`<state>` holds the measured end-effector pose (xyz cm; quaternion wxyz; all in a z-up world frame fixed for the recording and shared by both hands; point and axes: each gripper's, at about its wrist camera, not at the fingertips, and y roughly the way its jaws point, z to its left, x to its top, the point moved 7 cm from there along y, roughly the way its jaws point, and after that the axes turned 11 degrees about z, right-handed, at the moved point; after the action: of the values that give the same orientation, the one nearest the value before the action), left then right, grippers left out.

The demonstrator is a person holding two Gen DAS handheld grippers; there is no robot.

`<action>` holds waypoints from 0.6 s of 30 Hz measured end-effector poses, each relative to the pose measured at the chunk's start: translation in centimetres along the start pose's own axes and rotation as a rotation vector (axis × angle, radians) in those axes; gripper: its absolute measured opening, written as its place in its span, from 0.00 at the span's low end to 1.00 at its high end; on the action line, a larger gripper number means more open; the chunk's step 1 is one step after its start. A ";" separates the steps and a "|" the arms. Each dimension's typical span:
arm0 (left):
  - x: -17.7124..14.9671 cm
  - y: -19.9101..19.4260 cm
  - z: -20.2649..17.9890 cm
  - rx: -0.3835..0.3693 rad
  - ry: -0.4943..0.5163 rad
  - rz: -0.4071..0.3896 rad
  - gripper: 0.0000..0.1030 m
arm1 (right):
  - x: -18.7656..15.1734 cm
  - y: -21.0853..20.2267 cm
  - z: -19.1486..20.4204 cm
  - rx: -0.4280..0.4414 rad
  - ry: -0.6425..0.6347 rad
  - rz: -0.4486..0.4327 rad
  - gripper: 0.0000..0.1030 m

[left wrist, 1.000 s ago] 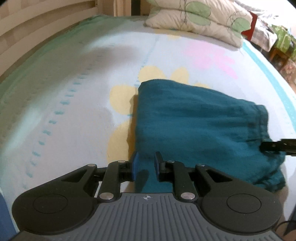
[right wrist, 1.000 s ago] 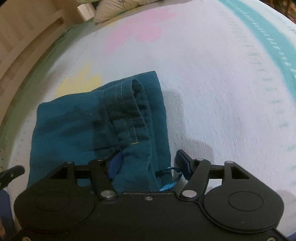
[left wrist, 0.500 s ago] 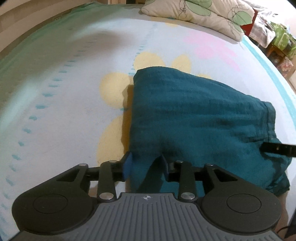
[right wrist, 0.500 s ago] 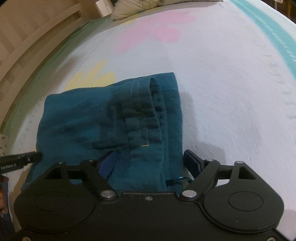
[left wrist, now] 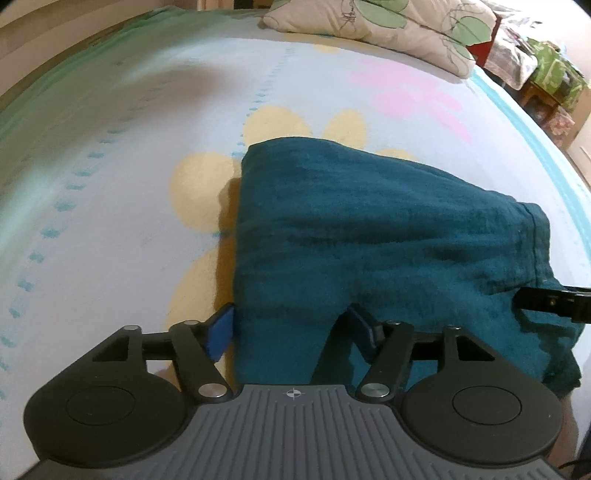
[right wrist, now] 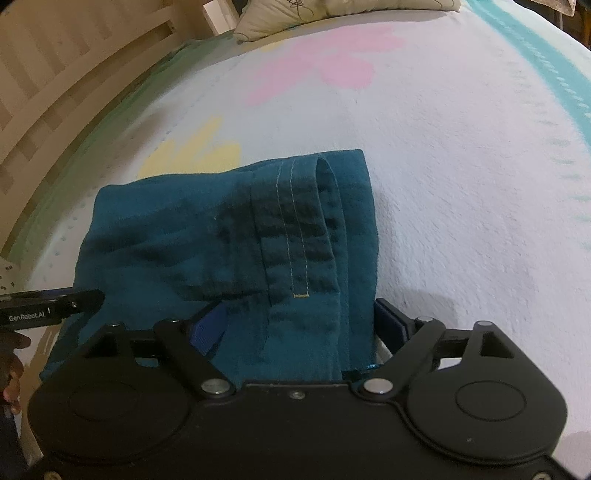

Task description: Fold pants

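Teal pants (left wrist: 373,236) lie folded into a compact bundle on the bed sheet (left wrist: 110,206), toward the near edge of the bed, resting partly over a yellow flower print (left wrist: 199,188); a pink flower print (left wrist: 413,92) sits further up the sheet, and a pillow (left wrist: 384,29) lies at the far end. From the right wrist view the waistband side with light stitching faces up, and a slatted wooden bed frame (right wrist: 62,74) runs along the left edge. Left gripper (left wrist: 291,330): jaws have just been opening; they now stand wide, straddling the near left corner of the bundle, blue pads clear of the cloth on both sides as far as visible. Right gripper (right wrist: 301,325): jaws spread wide as well, with the near right end of the pants between them, not pinched. Each gripper's tip shows in the other's view at the bundle's side.
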<state>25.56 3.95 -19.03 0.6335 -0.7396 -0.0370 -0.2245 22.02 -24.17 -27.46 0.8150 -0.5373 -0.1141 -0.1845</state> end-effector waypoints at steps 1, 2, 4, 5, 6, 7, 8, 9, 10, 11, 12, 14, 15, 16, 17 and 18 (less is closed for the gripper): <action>0.1 0.1 -0.1 0.000 0.002 -0.002 0.64 | 0.1 -0.1 -0.2 0.006 0.005 -0.002 0.85; 0.3 0.2 -0.2 0.000 0.004 -0.003 0.65 | 0.2 -0.1 -0.3 0.013 0.010 -0.005 0.85; 0.8 0.5 -0.5 -0.004 0.007 0.002 0.65 | 0.6 -0.3 -0.5 0.031 0.023 -0.011 0.85; 1.1 0.6 -0.7 -0.008 0.011 0.006 0.65 | 0.7 -0.4 -0.7 0.041 0.029 -0.014 0.85; 1.2 0.7 -0.9 -0.009 0.015 0.011 0.65 | 0.9 -0.5 -0.8 0.050 0.034 -0.018 0.82; 1.4 0.7 -1.0 -0.001 0.017 0.015 0.63 | 1.0 -0.6 -1.1 0.051 0.038 -0.020 0.72; 1.4 0.7 -1.2 0.005 0.017 0.013 0.57 | 1.2 -0.8 -1.3 0.045 0.036 -0.021 0.66; 1.4 0.6 -1.3 0.008 0.014 0.008 0.52 | 1.3 -0.9 -1.4 0.044 0.033 -0.019 0.55; 1.4 0.5 -1.5 0.014 0.015 0.000 0.38 | 1.3 -0.9 -1.5 0.060 0.035 -0.012 0.48; 1.5 0.3 -1.8 0.033 0.018 -0.013 0.21 | 1.3 -1.1 -1.4 0.065 0.034 -0.014 0.44; 1.6 -0.1 -2.1 0.059 0.026 -0.028 0.19 | 1.2 -1.4 -1.0 0.053 0.012 -0.020 0.38; 1.6 -0.9 -2.8 0.098 0.046 -0.052 0.13 | 1.1 -1.9 0.4 -0.015 -0.073 -0.031 0.31; 1.5 -1.3 -3.0 0.117 0.055 -0.067 0.12 | 1.1 -2.2 1.2 -0.042 -0.110 -0.042 0.29; 1.4 -1.9 -3.3 0.139 0.063 -0.087 0.11 | 1.2 -2.7 2.0 -0.059 -0.143 -0.058 0.28; 1.5 -2.6 -3.4 0.151 0.066 -0.110 0.10 | 1.5 -3.3 2.6 -0.068 -0.164 -0.072 0.28; 1.6 -3.3 -3.4 0.146 0.064 -0.132 0.10 | 1.9 -3.9 3.2 -0.069 -0.180 -0.088 0.27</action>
<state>24.85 0.98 -15.02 0.6704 -0.6798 -0.0818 -0.2861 22.10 -22.91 -22.22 0.7737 -0.5737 -0.2039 -0.1750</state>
